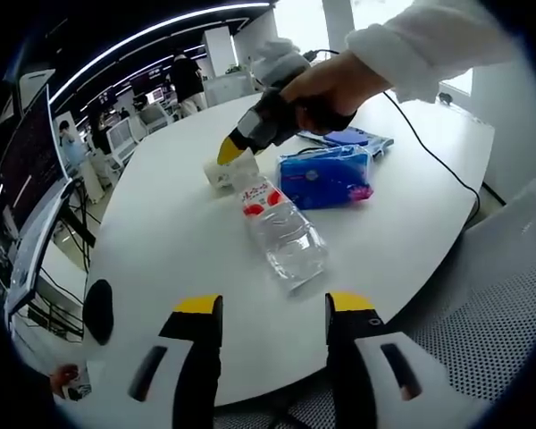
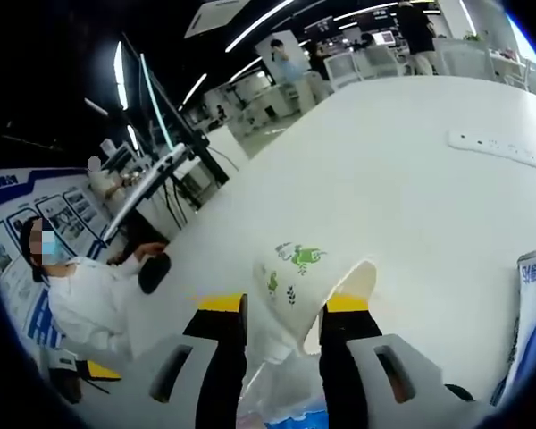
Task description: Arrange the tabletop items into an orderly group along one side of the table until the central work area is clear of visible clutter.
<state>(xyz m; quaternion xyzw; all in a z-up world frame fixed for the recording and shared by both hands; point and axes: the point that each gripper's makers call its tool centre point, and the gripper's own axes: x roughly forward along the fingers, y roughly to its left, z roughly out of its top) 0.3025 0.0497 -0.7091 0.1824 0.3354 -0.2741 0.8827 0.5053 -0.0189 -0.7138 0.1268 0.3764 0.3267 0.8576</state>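
Right tongs (image 2: 281,313) clamped on paper cup (image 2: 295,286); left tongs (image 1: 274,315) agape, empty; bottle (image 1: 281,228) lying flat on worktop (image 1: 161,223), cap toward cup.

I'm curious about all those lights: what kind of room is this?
Probably a big open office or lab. Long ceiling light strips, desks with screens in the background, and a large white table holding a water bottle.

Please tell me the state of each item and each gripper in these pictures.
Clear plastic water bottle with red label: lying on its side.
Blue tissue pack: lying flat.
White paper cup with green print: squeezed between right gripper fingers.
Left gripper: open, holding nothing.
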